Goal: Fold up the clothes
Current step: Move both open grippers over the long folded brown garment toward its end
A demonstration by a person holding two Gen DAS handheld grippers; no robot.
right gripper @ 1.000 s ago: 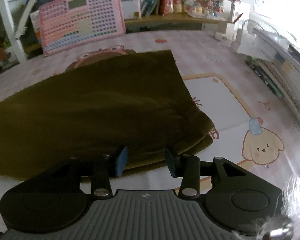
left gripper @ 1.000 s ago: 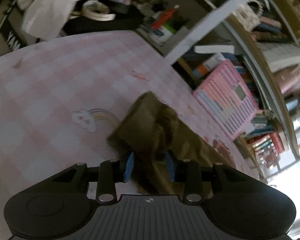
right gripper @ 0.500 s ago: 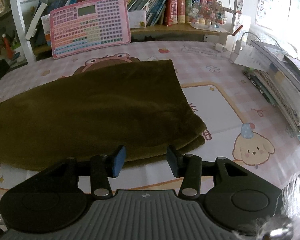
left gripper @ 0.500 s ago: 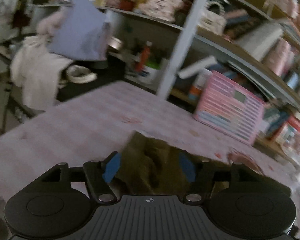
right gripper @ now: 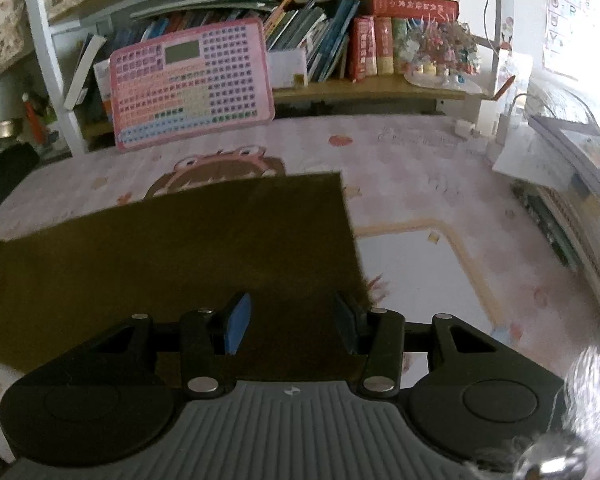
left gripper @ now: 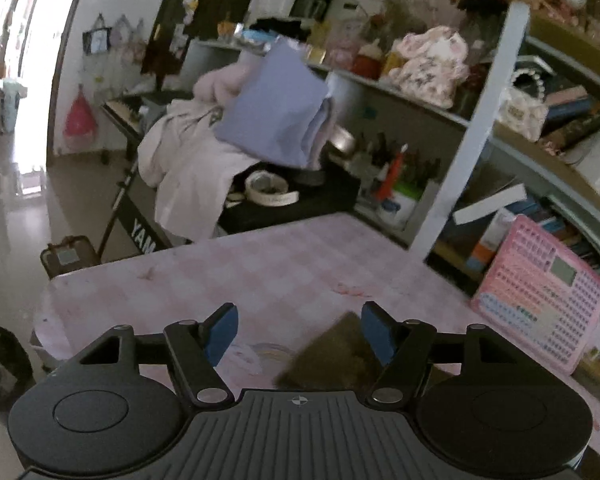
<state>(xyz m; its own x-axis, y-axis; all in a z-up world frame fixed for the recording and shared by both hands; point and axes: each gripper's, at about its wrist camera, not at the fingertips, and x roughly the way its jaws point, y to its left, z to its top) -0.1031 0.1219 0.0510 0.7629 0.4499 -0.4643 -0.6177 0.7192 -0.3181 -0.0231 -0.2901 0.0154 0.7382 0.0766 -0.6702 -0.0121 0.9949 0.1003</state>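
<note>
Looking left to right across both wrist views:
Left tongs [left gripper: 296,330]: jaws spread wide, nothing between them, held above the desk's left end; blue pads face each other.
Desk [left gripper: 260,276]: covered in a pink checked cloth with cartoon prints, a rainbow print just under the left tongs.
Olive garment, left view [left gripper: 336,356]: only a blurred corner shows, lying on the desk just below and beside the right pad of the left tongs; whether pad and fabric touch cannot be told.
Clothes pile [left gripper: 204,148]: pale and lilac fabrics heaped on a black keyboard stand beyond the desk's far left edge.
Pink keypad board [right gripper: 192,86]: leaning upright against the bookshelf at the back of the desk.
Olive garment, right view [right gripper: 188,256]: spread flat on the desk as a broad dark panel, far edge straight, its right edge running down toward the right tongs; it covers part of a cartoon face print.
Right tongs [right gripper: 292,322]: jaws apart, empty, hovering over the garment's near right part.
Papers and books [right gripper: 556,160]: stacked along the desk's right edge, well apart from the garment.
</note>
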